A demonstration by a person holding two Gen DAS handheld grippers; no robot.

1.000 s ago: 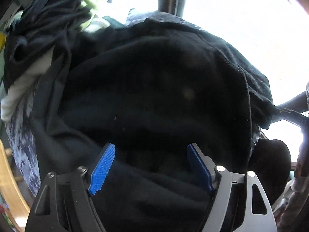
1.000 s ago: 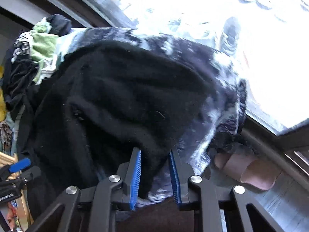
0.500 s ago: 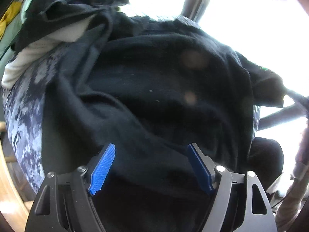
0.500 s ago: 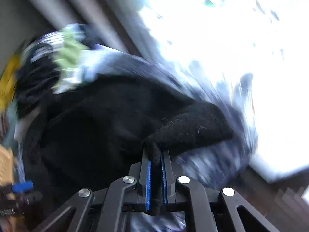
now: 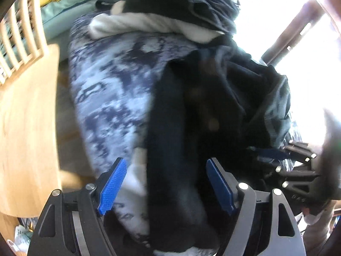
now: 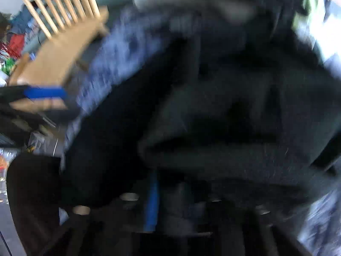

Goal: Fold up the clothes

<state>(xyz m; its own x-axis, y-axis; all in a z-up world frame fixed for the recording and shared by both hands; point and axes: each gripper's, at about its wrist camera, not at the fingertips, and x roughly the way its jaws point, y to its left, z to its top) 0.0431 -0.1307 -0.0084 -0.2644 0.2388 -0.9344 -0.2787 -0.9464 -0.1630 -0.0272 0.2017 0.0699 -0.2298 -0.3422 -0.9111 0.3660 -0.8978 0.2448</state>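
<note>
Left gripper (image 5: 166,183): jaws spread wide, blue pads well apart, pressing on nothing; it points steeply down at the bed.
Between its pads: a long fold of the black garment (image 5: 170,140) runs straight through the gap, with a strip of pale cloth beside the left pad; neither pad touches the fabric as far as I can see.
Black garment: bunched and creased, it stretches from under the left gripper away toward the bright window, lying on the blue-and-white patterned cover (image 5: 110,89).
Ahead of the left gripper: a heap of other clothes, a white piece (image 5: 149,25) under dark ones, at the far end of the cover.
To its left: a pale wooden chair (image 5: 25,111), seat close by, slatted back further off.
To its right: the right gripper (image 5: 268,153), low at the garment's edge.
Right gripper, own view: heavily blurred; one blue pad (image 6: 151,202) shows, and the jaws are opening. A dark fold of the garment lies just ahead of and over the fingers, but I cannot tell whether cloth is still pinched.
Far left of the right gripper: the left gripper's blue pad (image 6: 44,92) in front of the chair.
</note>
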